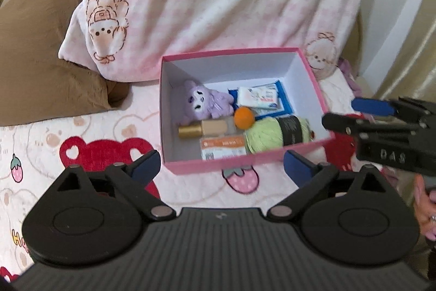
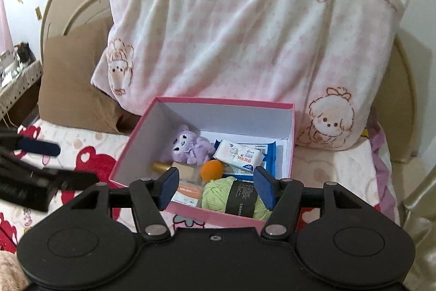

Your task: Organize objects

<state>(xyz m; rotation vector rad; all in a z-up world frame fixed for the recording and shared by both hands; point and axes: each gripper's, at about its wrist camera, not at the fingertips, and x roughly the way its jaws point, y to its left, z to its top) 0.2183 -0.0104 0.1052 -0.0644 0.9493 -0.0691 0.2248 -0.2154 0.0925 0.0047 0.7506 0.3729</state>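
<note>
Pink box (image 1: 245,164) sits open on the bedspread (image 1: 81,132), just in front of the large pink pillow (image 1: 218,4); a brown cushion (image 1: 41,59) lies to the left.

Contents, as seen from the left wrist view:
- purple plush (image 1: 201,102) at the far left of the box floor
- white tissue pack (image 1: 259,97) lying on a blue packet (image 1: 283,94), far right
- orange ball (image 1: 244,118) near the middle
- gold-capped bottle (image 1: 203,128) on its side, near left
- orange-and-white card pack (image 1: 223,150) against the near wall
- green yarn skein (image 1: 275,134) with a dark label, near right corner

No loose item can be made out on the bedspread around the box.

Left gripper (image 1: 222,162): fingers spread wide, nothing between them, held above and on the near side of the box. Right gripper (image 2: 215,186): fingers about half apart, nothing gripped; the yarn is seen through the gap but lies below in the box, not touched. Both grippers are empty and clear of the box rim.

Judged step: the filling looks done or close to it, with every visible item already inside. No lid is seen in either view.

Next move, as judged: if a lid or a stray item lies out of view, it would have to be found and approached first. If the box itself is to be shifted, opposite walls would need to be pinched by both grippers and the lift kept level so the ball and bottle are not rolled about.
</note>
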